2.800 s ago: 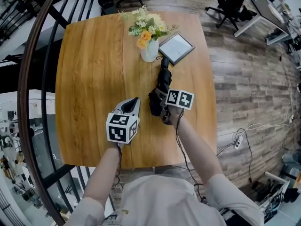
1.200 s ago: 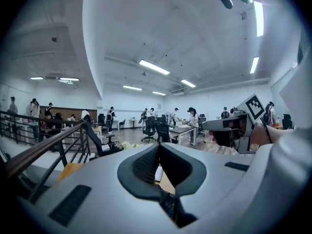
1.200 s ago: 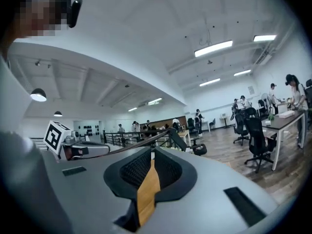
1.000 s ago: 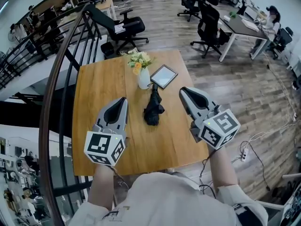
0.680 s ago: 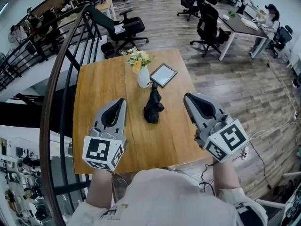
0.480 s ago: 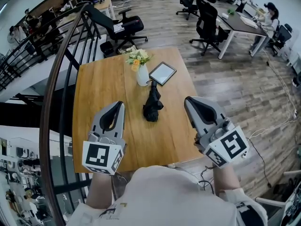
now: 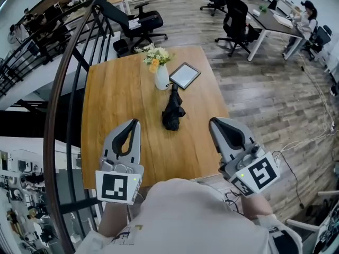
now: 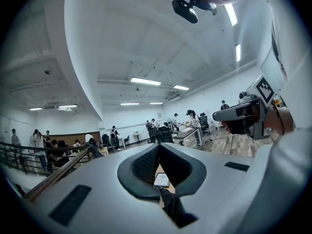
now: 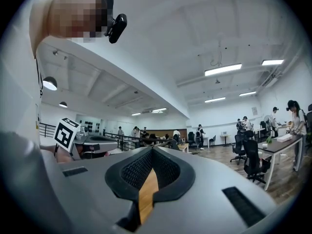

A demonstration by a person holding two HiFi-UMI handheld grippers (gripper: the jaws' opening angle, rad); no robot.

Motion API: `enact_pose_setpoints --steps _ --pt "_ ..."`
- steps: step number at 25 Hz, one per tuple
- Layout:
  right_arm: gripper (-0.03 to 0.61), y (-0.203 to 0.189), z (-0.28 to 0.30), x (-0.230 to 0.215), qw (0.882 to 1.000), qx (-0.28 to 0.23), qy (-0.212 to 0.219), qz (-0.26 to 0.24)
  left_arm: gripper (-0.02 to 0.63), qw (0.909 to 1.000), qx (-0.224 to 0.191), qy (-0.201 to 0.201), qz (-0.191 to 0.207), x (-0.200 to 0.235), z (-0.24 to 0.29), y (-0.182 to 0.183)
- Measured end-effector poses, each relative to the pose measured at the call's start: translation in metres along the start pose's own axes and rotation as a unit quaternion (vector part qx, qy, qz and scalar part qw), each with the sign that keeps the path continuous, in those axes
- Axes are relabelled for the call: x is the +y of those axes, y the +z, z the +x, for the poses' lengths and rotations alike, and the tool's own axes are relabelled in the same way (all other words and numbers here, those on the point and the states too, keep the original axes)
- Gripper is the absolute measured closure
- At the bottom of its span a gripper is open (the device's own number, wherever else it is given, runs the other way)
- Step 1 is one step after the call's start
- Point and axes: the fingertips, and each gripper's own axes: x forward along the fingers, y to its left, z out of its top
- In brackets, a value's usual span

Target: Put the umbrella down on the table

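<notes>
The black folded umbrella (image 7: 172,110) lies flat on the wooden table (image 7: 111,99), its handle end toward the tablet; nothing touches it. My left gripper (image 7: 135,122) hovers over the table's near left part, shut and empty, well short of the umbrella. My right gripper (image 7: 213,121) is at the table's near right edge, also shut and empty. In the left gripper view the jaws of the left gripper (image 8: 158,145) meet at the tip, and the umbrella (image 8: 172,204) shows below them. In the right gripper view the right gripper (image 9: 152,149) has its jaws together over bare table wood.
A white vase of flowers (image 7: 161,75) and a tablet (image 7: 184,74) stand at the table's far end, just beyond the umbrella. A curved dark railing (image 7: 58,115) runs along the left. Office chairs (image 7: 235,20) and a desk (image 7: 283,23) stand beyond on the wood floor.
Both grippers have drawn back toward the person, away from the umbrella. The right gripper, earlier at the umbrella, has let go of it; the umbrella stays on the table.
</notes>
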Motion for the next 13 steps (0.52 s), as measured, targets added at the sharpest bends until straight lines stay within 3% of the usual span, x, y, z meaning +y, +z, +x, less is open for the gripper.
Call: enact_pose_setpoints --steps 4,9,13 --pt "0.552 -0.003 0.001 -0.003 1.000 0.006 -0.006 -0.001 0.597 0.9999 -0.002 -0.005 0.013 -0.002 0.002 -0.014" --pt "0.552 -0.010 0.006 -0.006 1.000 0.013 -0.013 0.013 0.597 0.9995 0.030 -0.002 -0.014 0.003 0.005 -0.029" --pt "0.552 -0.008 0.010 -0.010 1.000 0.014 -0.017 0.018 0.597 1.0000 0.007 0.001 0.006 0.017 0.010 -0.024"
